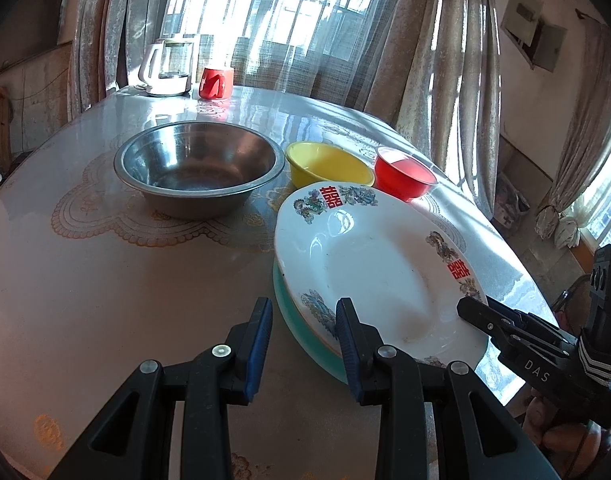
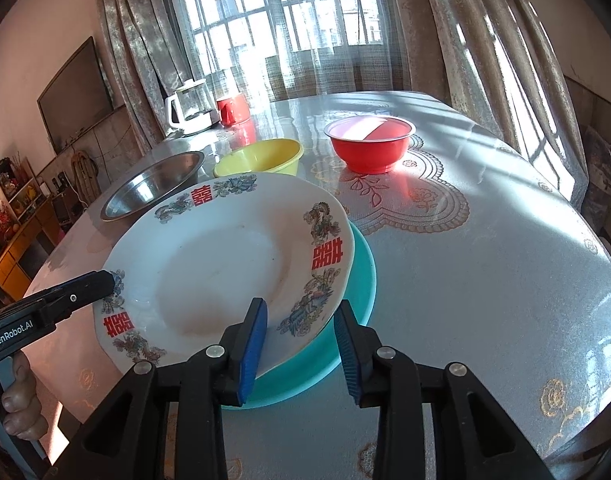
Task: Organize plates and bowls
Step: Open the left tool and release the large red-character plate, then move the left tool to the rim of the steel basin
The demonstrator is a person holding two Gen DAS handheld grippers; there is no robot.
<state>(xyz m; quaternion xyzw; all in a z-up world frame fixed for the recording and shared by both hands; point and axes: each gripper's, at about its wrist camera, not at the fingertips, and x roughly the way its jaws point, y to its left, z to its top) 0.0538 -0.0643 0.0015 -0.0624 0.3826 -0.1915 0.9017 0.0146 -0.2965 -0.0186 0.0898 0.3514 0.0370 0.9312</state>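
My left hand-held gripper [image 1: 304, 346] tilts down at lower centre, jaws apart and empty beside the white plate [image 1: 369, 264]. My right hand-held gripper [image 2: 300, 350] seems to straddle that plate's rim without pinching. The plate rests on a teal plate [image 2: 359, 280] on the bench [image 2: 485, 260]. Only the right view shows my fingers [image 2: 19, 404].

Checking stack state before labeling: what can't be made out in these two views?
- Teal plate: mostly covered by white plate, both views.
- Steel bowl: partly behind white plate, right wrist view.
- White plate's underside, whether it rests flat: hidden, both views.
- Right gripper: jaws side-on, gap unreadable, left wrist view.
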